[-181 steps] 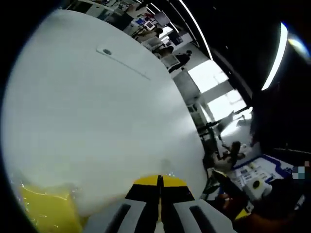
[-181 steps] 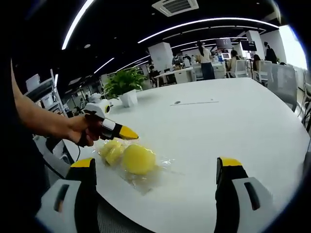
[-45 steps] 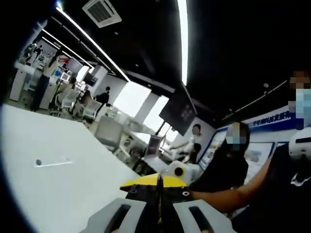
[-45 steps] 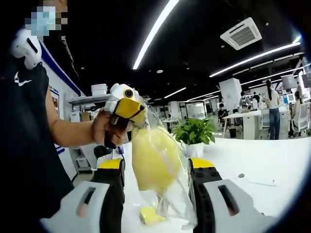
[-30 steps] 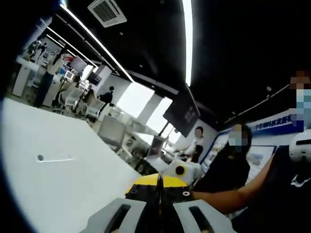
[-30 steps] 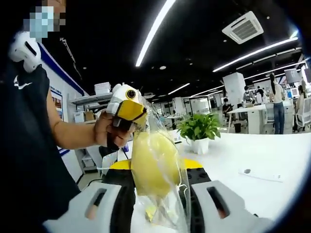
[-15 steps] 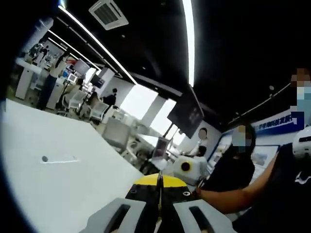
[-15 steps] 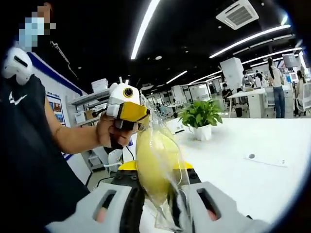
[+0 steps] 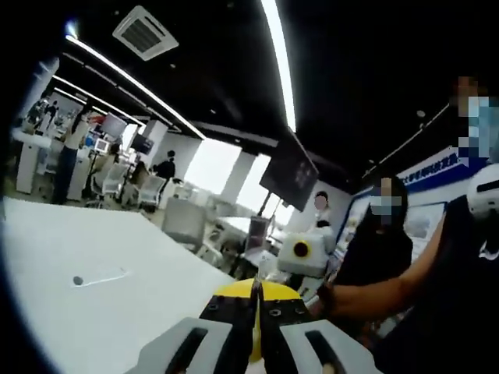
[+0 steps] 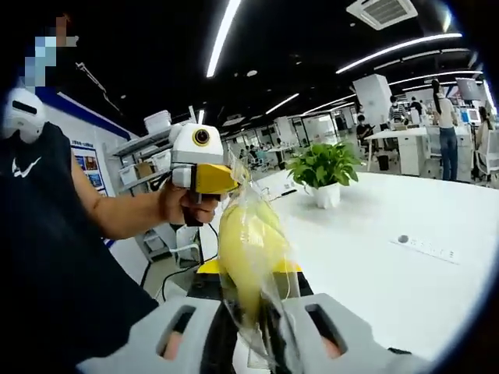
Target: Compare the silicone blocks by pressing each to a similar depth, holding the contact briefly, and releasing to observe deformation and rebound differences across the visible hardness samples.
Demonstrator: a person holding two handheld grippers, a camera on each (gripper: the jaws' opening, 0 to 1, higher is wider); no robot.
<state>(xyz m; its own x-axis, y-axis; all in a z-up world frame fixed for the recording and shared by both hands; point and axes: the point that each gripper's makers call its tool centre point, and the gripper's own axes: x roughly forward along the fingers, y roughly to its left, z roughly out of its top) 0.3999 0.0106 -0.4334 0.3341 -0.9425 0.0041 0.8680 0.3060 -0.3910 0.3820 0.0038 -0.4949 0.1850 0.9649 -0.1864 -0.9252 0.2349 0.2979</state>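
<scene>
While the left hand-held gripper (image 10: 222, 181) pinches its top, the bagged silicone block (image 10: 243, 249) hangs upright, squeezed by the right hand-held gripper (image 10: 251, 305).

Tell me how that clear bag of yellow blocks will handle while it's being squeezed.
The clear bag hangs crinkled from the left gripper, so it's probably floppy and light. The yellow block looks pinched narrow between the right gripper jaws, so it's likely soft. The glossy film may slip.
</scene>
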